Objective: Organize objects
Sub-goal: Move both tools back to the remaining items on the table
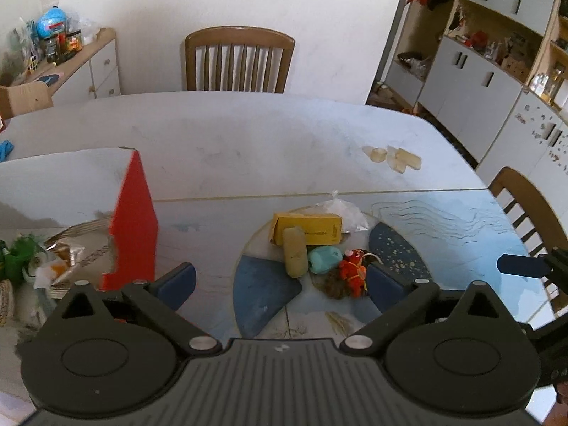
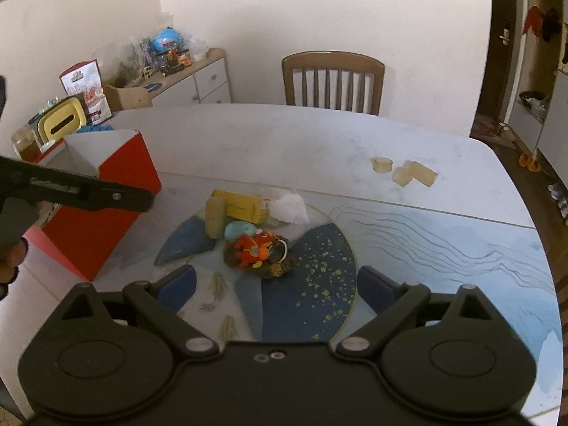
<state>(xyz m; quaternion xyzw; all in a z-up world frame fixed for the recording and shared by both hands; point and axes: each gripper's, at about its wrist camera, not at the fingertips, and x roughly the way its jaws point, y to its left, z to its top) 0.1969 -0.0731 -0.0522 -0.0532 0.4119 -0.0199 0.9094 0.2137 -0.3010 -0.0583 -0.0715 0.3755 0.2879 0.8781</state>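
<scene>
A small pile lies on a round blue-patterned disc [image 2: 319, 284] on the table: a yellow box [image 1: 307, 229] [image 2: 245, 206], a beige cylinder [image 1: 294, 252] [image 2: 214, 217], a teal lump [image 1: 323, 260] [image 2: 239, 230], an orange-red plush toy [image 1: 355, 269] [image 2: 254, 246] on a brown tangle [image 2: 273, 266], and a clear plastic bag [image 1: 342, 211] [image 2: 289, 209]. My left gripper [image 1: 280, 284] hangs open just short of the pile, nothing between its fingers. My right gripper [image 2: 277, 285] is open too, in front of the plush toy and holding nothing.
A red and white open box [image 1: 135, 227] [image 2: 103, 213] stands left of the pile, with snack packets [image 1: 71, 252] beside it. Tape rolls [image 1: 378, 153] [image 2: 381, 165] lie farther back on the right. Wooden chairs [image 1: 239, 60] [image 1: 532, 213] stand at the far and right table edges.
</scene>
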